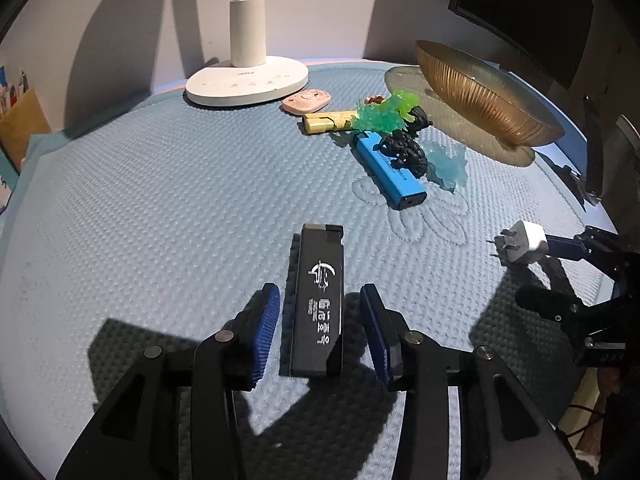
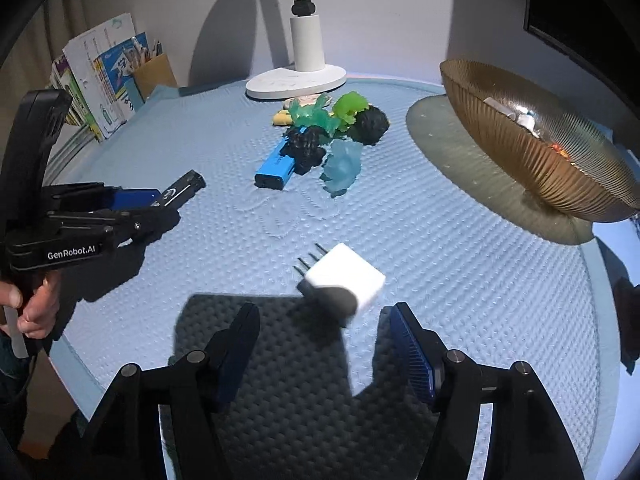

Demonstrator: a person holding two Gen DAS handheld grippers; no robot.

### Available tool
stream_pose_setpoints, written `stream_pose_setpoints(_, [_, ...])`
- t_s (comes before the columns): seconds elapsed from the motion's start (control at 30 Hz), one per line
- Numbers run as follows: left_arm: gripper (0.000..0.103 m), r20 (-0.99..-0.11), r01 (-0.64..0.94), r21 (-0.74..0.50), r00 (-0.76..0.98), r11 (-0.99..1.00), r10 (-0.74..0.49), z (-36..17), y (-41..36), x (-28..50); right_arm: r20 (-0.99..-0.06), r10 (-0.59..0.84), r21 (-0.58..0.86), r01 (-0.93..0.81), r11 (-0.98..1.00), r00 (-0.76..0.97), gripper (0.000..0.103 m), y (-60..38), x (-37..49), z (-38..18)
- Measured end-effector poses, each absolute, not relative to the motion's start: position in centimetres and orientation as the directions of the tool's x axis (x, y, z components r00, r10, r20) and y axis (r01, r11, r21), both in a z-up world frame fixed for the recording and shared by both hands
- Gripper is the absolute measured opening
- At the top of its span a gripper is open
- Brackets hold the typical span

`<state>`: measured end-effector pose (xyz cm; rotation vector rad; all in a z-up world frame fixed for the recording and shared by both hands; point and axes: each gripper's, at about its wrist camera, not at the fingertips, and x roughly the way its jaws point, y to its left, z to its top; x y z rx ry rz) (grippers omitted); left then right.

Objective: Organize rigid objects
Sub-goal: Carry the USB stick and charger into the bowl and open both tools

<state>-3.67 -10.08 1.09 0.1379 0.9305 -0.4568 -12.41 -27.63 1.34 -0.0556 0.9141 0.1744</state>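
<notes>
My left gripper (image 1: 320, 328) stood open around a black lighter (image 1: 319, 300); my right gripper (image 2: 324, 344), open, flanked a white plug adapter (image 2: 344, 282).

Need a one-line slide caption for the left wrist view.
Left gripper open around a black lighter on the blue mat, pads not touching it.

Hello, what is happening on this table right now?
A person holds a claw in each hand, sorting small things on a blue mat. The left claw stands open around a black lighter. The right claw is open just behind a white plug. Other items lie piled near an amber bowl.
</notes>
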Motion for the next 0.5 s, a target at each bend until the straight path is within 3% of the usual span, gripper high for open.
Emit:
stream_pose_setpoints(0.17, [0.04, -0.789, 0.433, -0.024, 0.546, 0.901, -0.283, 0.9, -11.0, -3.6, -0.77, 0.066, -0.022, -0.129, 0.991, 0.635, 0.065, -28.4, -11.0, 1.4])
stream_pose_setpoints(0.27, [0.04, -0.781, 0.425, -0.036, 0.553, 0.904, -0.291, 0.8, -10.8, -3.5, -0.768, 0.081, -0.02, -0.15, 0.988, 0.635, 0.053, -28.3, -10.9, 1.2])
stream_pose_setpoints(0.33, [0.039, -0.777, 0.421, -0.034, 0.56, 0.907, -0.289, 0.8, -10.9, -3.6, -0.762, 0.093, -0.028, -0.176, 0.984, 0.641, 0.037, -27.8, -11.2, 1.4])
stream_pose_setpoints(0.43, [0.022, -0.767, 0.412, -0.007, 0.583, 0.911, -0.269, 0.9, -11.3, -4.0, -0.759, 0.144, 0.013, -0.206, 0.978, 0.635, 0.037, -26.9, -12.0, 1.5])
stream_pose_setpoints(0.5, [0.021, -0.768, 0.406, -0.01, 0.581, 0.914, -0.267, 1.1, -11.6, -4.0, -0.76, 0.154, 0.023, -0.211, 0.977, 0.632, 0.037, -26.2, -12.4, 1.4])
